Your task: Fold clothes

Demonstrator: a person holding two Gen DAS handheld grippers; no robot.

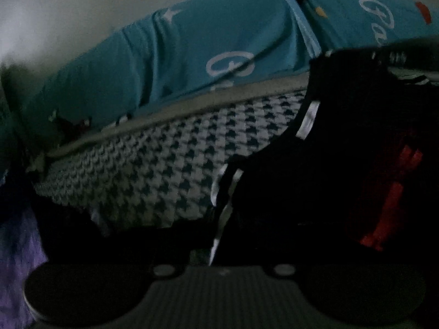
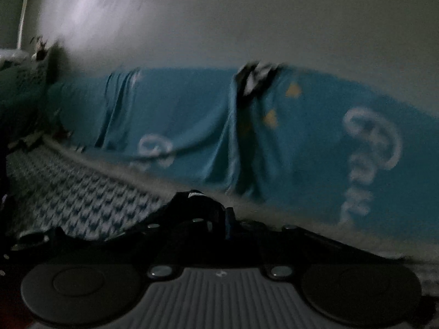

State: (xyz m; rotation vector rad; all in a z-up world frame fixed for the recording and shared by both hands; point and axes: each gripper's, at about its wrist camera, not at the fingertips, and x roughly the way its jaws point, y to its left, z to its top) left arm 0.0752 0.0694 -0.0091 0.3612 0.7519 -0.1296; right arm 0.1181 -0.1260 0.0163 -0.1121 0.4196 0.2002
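Black fabric of a dark garment with white trim and a red patch [image 1: 315,170] lies closest, bunched right in front of both tools. Fully clenched, the left gripper [image 1: 216,246] sits at its white-edged seam, and the right gripper [image 2: 216,219] is likewise clamped at a dark fold; whether either pinches cloth is too dim to tell. Beyond lies a blue-and-white houndstooth bedcover [image 1: 153,170], then a turquoise sheet with white lettering [image 2: 192,115] draped against a pale wall [image 2: 219,22].

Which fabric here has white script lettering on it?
The turquoise cloth draped at the back; the houndstooth cover carries only checks, and the black garment has white stripes.
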